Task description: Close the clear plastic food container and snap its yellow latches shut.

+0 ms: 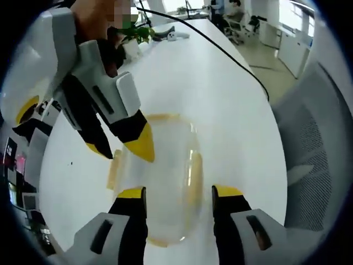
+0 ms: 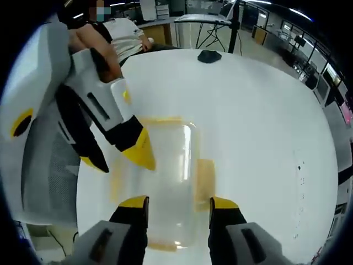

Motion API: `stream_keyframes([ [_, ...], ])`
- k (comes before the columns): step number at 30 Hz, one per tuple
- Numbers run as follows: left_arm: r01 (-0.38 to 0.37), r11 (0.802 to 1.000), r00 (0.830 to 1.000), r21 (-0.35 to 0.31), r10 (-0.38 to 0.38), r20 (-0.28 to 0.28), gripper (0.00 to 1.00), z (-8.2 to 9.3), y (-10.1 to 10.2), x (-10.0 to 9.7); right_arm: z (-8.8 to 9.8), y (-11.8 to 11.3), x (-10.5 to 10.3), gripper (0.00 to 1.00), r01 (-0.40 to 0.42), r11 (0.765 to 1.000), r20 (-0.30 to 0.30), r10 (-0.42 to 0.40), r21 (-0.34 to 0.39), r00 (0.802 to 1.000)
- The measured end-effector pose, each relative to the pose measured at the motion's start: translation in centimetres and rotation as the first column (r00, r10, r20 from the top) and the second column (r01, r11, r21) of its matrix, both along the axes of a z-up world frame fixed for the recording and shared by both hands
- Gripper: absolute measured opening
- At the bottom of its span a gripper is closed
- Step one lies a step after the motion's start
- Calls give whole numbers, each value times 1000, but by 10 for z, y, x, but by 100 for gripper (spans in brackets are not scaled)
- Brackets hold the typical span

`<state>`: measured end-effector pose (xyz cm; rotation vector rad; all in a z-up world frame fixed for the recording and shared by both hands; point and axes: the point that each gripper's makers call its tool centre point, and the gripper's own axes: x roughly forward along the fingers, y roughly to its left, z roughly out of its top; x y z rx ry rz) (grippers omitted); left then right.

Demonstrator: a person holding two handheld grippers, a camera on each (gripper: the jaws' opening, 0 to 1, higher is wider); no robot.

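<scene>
White counter (image 1: 220, 99) under clear container (image 1: 165, 176), lid seemingly on, yellow latches (image 2: 204, 176) apparently unsnapped; left hand-held gripper (image 1: 179, 196) and right hand-held gripper (image 2: 179, 203) both open, empty.

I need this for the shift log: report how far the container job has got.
Done: the lid appears to sit on the container on the table. In hand: both hand-held grippers, left and right, hover over it with jaws open, gripping nothing. Left: the latches; one latch seems to stick out flat from the side, so it looks unsnapped. The others are too blurred to judge.
</scene>
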<state>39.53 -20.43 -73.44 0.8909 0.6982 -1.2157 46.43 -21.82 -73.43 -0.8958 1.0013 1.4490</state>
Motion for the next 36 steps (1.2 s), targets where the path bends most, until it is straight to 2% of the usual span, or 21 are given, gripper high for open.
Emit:
stream_keyframes([
  [8, 3, 1000, 998, -11, -2, 59, 49, -3, -4, 0, -2, 2, -3, 38, -32, 999, -57, 31, -4, 998],
  [15, -9, 1000, 996, -6, 9, 88, 45, -3, -3, 4, -4, 9, -6, 41, -52, 999, -100, 51, -4, 994],
  [18, -16, 1000, 995, 5, 15, 103, 40, -1, -1, 6, -5, 10, -12, 41, -70, 997, -128, 68, -14, 989],
  [19, -12, 1000, 995, 4, 11, 96, 40, -1, -2, 4, -5, 11, -12, 41, -75, 997, -128, 72, -16, 989],
  [22, 18, 1000, 991, 17, -20, 129, 40, -3, 0, 3, -5, 11, -12, 41, -88, 996, -132, 84, -21, 988],
  [36, -30, 999, 991, 30, 26, 128, 37, -4, -1, 9, -7, 10, -12, 40, -85, 996, -150, 82, -9, 985],
])
